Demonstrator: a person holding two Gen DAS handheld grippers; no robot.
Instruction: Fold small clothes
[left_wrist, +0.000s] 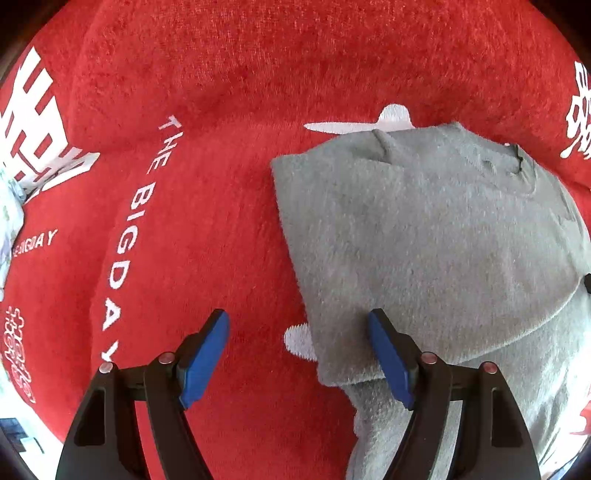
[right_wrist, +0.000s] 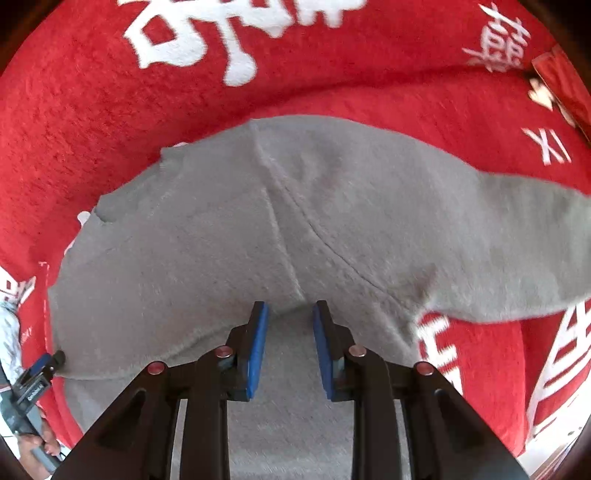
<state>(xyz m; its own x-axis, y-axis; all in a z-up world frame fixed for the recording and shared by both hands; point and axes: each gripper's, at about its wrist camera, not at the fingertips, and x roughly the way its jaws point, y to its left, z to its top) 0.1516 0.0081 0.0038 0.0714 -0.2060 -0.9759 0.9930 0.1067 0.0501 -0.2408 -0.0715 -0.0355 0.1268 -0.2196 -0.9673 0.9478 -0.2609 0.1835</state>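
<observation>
A small grey fleece garment (left_wrist: 424, 240) lies on a red plush blanket (left_wrist: 221, 92), partly folded, with one sleeve stretched out to the right in the right wrist view (right_wrist: 517, 236). My left gripper (left_wrist: 299, 325) is wide open and empty at the garment's lower left corner; its right finger (left_wrist: 391, 358) rests over the grey edge. My right gripper (right_wrist: 290, 314) is partly closed over a raised fold of the grey garment (right_wrist: 258, 221), jaws a narrow gap apart; whether it pinches the cloth is unclear.
The red blanket (right_wrist: 92, 110) carries white letters and characters. The other gripper (right_wrist: 37, 380) shows at the far left of the right wrist view. A pale cloth (left_wrist: 9, 221) lies at the left edge, and a red packet (right_wrist: 561, 85) at the upper right.
</observation>
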